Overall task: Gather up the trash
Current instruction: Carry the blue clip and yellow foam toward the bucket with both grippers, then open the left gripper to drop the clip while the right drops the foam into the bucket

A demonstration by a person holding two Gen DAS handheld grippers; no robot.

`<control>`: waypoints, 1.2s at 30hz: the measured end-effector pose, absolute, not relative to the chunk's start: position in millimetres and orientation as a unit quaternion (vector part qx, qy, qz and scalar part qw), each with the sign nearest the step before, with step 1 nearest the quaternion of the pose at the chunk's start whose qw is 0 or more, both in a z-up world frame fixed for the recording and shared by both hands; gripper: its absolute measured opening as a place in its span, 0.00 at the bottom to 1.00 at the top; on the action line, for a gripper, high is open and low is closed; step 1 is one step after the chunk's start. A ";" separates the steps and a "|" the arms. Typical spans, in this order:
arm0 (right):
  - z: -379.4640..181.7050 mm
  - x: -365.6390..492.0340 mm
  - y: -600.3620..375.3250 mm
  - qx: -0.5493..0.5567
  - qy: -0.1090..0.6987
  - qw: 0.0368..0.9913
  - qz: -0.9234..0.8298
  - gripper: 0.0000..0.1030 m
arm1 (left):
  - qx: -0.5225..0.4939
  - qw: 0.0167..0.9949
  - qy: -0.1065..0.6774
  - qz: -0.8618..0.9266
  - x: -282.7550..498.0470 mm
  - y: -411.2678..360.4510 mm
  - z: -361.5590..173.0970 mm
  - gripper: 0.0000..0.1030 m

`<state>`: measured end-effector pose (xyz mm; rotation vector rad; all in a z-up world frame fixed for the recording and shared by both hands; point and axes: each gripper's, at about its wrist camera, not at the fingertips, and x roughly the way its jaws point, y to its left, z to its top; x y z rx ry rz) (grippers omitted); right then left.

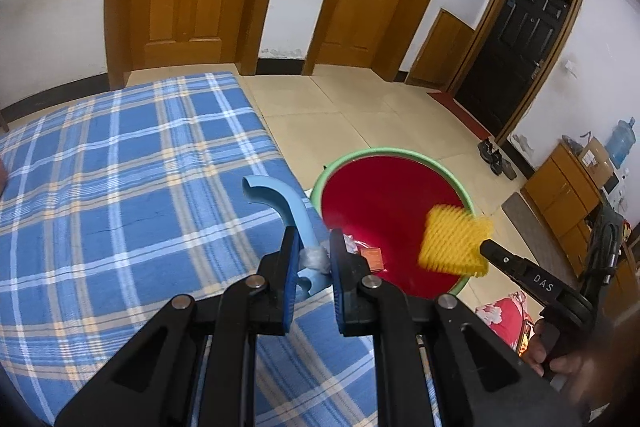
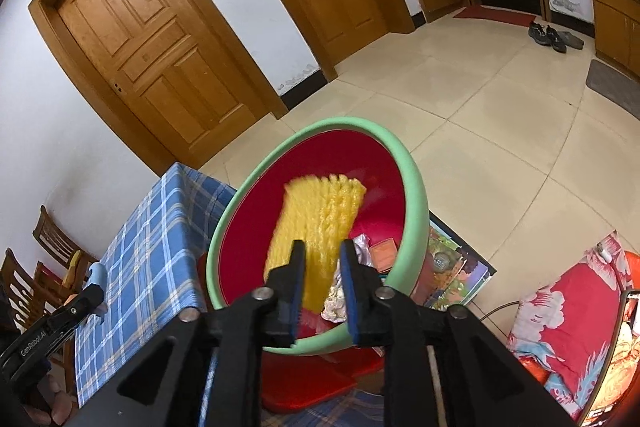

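The left gripper [image 1: 314, 259] pointed steeply downward from the six o'clock edge of its own view, its jaws clamped tight on a blue curved piece. At four o'clock in that view the right gripper [image 1: 486, 247] reached in toward ten o'clock, a hand [image 1: 560, 355] wrapped round its grip. In the right wrist view the right gripper [image 2: 322, 267] stood slightly parted, nothing pressed between the pads.
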<state>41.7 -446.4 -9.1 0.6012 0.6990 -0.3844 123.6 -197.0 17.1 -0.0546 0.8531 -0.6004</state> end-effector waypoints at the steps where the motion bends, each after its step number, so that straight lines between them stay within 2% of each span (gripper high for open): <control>1: -10.1 41.6 -447.4 0.290 0.336 0.877 -0.183 0.24 | -0.024 0.866 0.408 -0.288 122.9 -199.0 16.8 0.14; 3: -10.8 39.9 -448.2 0.289 0.335 0.878 -0.181 0.30 | -0.021 0.864 0.410 -0.292 123.4 -205.7 15.0 0.14; 8: -9.9 35.3 -451.3 0.294 0.328 0.881 -0.174 0.37 | -0.013 0.858 0.415 -0.302 122.8 -220.5 10.4 0.14; 30: -8.2 20.2 -461.4 0.315 0.316 0.877 -0.178 0.41 | 0.037 0.823 0.451 -0.343 126.6 -291.3 -26.6 0.14; 32: -8.0 19.6 -462.1 0.315 0.315 0.877 -0.179 0.42 | 0.039 0.825 0.451 -0.339 124.1 -292.4 -26.0 0.22; 34: -7.8 19.6 -462.2 0.317 0.314 0.877 -0.179 0.43 | 0.039 0.828 0.450 -0.332 123.0 -290.6 -24.8 0.36; 36: -8.0 19.4 -461.6 0.317 0.314 0.877 -0.178 0.44 | 0.038 0.829 0.450 -0.329 122.3 -288.7 -23.7 0.38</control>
